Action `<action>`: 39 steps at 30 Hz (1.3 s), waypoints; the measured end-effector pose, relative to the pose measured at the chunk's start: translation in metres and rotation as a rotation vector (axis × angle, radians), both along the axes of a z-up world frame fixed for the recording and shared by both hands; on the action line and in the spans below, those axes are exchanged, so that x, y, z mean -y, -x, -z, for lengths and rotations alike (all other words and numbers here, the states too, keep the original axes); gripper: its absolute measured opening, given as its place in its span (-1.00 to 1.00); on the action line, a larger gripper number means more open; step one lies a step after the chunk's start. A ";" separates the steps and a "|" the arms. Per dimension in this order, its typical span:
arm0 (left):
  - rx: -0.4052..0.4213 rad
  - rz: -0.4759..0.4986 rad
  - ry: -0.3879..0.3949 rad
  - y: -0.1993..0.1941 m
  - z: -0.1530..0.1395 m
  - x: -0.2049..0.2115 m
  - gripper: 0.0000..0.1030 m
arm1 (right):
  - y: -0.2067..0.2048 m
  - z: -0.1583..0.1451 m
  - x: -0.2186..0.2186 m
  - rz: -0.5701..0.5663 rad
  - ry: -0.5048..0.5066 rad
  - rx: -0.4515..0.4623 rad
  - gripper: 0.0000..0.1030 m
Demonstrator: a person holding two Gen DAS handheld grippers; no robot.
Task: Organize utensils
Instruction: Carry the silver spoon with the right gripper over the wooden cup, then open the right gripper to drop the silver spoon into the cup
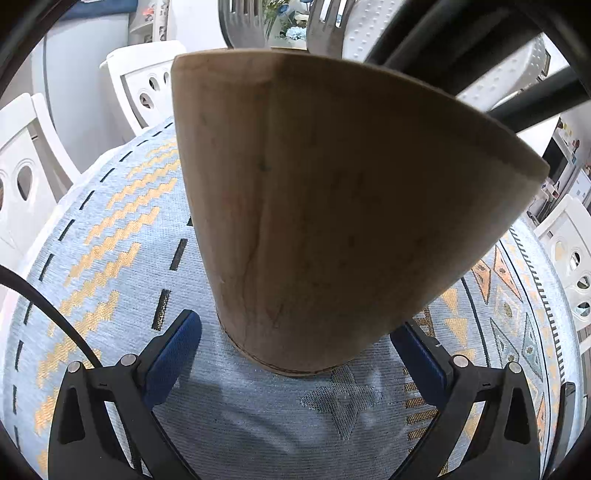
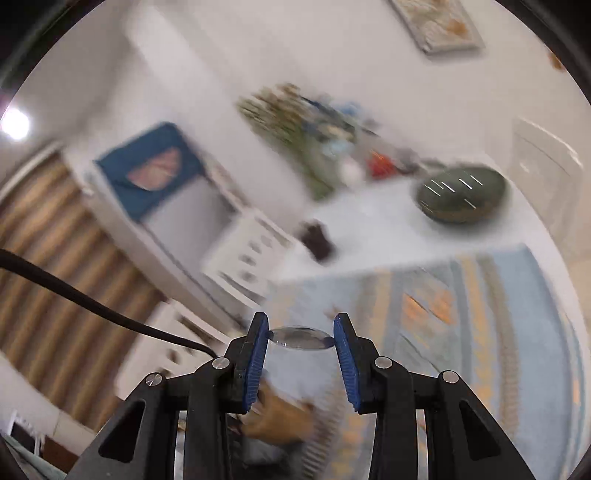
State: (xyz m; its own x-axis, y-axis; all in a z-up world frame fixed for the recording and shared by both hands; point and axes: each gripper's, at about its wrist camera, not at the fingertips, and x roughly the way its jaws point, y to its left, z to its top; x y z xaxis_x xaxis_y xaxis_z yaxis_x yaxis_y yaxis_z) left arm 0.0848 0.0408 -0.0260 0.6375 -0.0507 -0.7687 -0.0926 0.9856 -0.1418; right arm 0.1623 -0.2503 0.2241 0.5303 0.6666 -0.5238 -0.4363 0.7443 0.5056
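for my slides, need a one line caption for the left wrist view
Left hand-held gripper straddles the base of a wooden utensil holder on a patterned tablecloth, dark utensils standing inside.

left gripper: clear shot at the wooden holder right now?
Probably yes. The left gripper is open and straddles the base of the wooden holder, nothing between the pads and its sides.

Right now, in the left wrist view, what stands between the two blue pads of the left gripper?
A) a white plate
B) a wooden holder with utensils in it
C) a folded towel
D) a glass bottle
B: the wooden holder stands upright on the patterned tablecloth, its base between the blue pads of the left gripper, with utensils rising above its rim.
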 end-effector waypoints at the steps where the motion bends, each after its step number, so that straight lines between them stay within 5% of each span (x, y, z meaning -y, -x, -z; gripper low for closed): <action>1: 0.000 0.000 0.000 -0.001 0.000 0.000 0.99 | -0.001 -0.012 -0.015 -0.035 -0.023 0.037 -0.31; 8: -0.001 0.000 0.000 -0.001 0.000 -0.001 0.99 | 0.002 -0.031 -0.085 -0.219 -0.055 0.096 -0.31; 18: -0.001 0.000 0.000 -0.002 0.000 -0.001 0.99 | 0.013 0.011 -0.133 -0.325 0.050 0.035 -0.31; 25: -0.001 0.000 0.000 -0.002 0.000 -0.001 0.99 | 0.011 0.033 -0.142 -0.352 0.108 -0.014 -0.30; 28: 0.000 0.000 0.004 -0.002 0.000 -0.001 0.99 | 0.008 0.039 -0.145 -0.393 0.094 -0.095 0.21; 34: -0.002 0.001 -0.001 -0.002 0.000 0.001 0.99 | 0.013 0.013 -0.124 -0.368 0.074 -0.016 0.23; 39: -0.001 0.001 0.000 -0.002 0.000 0.002 0.99 | 0.013 0.000 -0.097 -0.313 0.006 -0.039 0.25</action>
